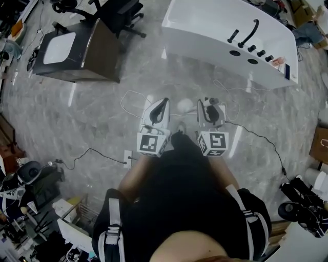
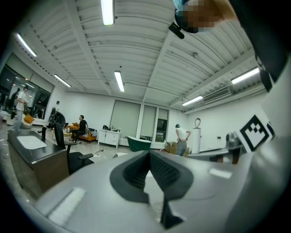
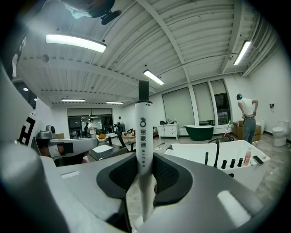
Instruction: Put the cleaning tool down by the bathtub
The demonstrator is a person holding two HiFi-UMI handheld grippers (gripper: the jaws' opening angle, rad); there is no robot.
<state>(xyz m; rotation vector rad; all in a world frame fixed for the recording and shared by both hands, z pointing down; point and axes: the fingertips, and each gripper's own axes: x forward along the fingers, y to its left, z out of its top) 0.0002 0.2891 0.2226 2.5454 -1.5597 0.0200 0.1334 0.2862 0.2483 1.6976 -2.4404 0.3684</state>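
Right gripper (image 3: 144, 173): pads pinch the white cleaning tool (image 3: 143, 127), its handle upright between them. Left gripper (image 2: 149, 159): jaws pressed together, empty. Bathtub (image 1: 205, 36): ahead of both grippers, well apart.

The floor (image 1: 102, 107) is glossy grey marbled stone, and a thin black cable (image 1: 92, 149) lies on it. A dark cabinet (image 1: 97, 53) with a white basin stands at the left, near a black office chair (image 1: 120, 15). A white bathtub (image 1: 225, 30) stands at the right. The white ribbed ceiling (image 2: 136, 54) carries long tube lamps (image 2: 107, 11). By the far wall are pale blinds (image 2: 125, 118), a white sideboard (image 2: 109, 136) and a dark green tub (image 2: 141, 143).
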